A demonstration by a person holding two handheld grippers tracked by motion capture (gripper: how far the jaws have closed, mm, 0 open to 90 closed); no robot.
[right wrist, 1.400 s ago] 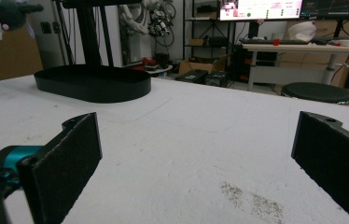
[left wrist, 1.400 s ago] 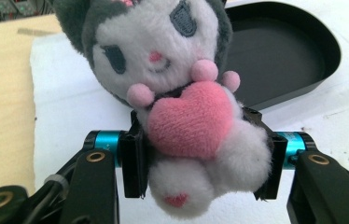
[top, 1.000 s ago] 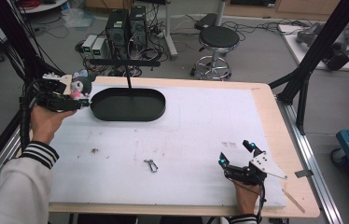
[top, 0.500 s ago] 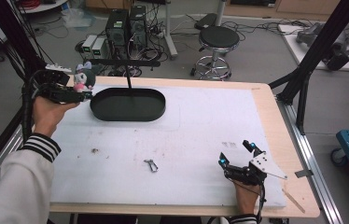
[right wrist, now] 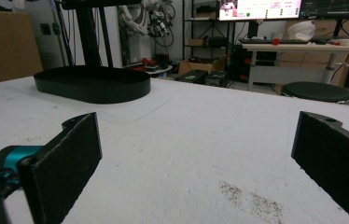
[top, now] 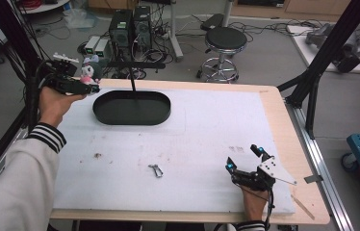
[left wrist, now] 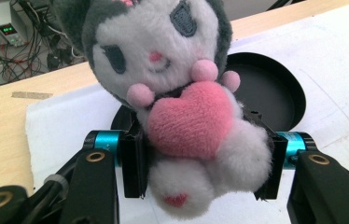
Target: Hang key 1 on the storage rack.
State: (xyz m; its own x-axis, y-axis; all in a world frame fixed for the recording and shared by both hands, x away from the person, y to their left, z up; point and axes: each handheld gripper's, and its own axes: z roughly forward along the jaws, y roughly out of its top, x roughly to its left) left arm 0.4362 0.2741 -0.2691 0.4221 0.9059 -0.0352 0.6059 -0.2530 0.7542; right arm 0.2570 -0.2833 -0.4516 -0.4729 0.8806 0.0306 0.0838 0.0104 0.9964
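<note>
The left gripper has a plush toy clamped between its pads, held in the air just off the far left corner of the table, right beside the left end of the black oval tray. Looks like the step in hand is getting the toy into that tray, imo.

To do it well: carry it fully over the tray's rim before lowering, keep the toy upright, and don't let go until its bottom sits on the tray floor. It's soft and squashy, so it'll prob spring a bit on release. Also watch the black post standing at the tray's far edge.

The right gripper rests near the table's near right corner, jaws wide apart w/ nothing between them. A small metal clip lies toward the near edge, well apart from both.

View differences: the left gripper view gives the grip detail. Pads squeeze the toy's lower body, pink heart facing the camera, tray right behind. The high view gives the layout but the toy's tiny there. The right gripper view sees the tray side-on across the white mat.
</note>
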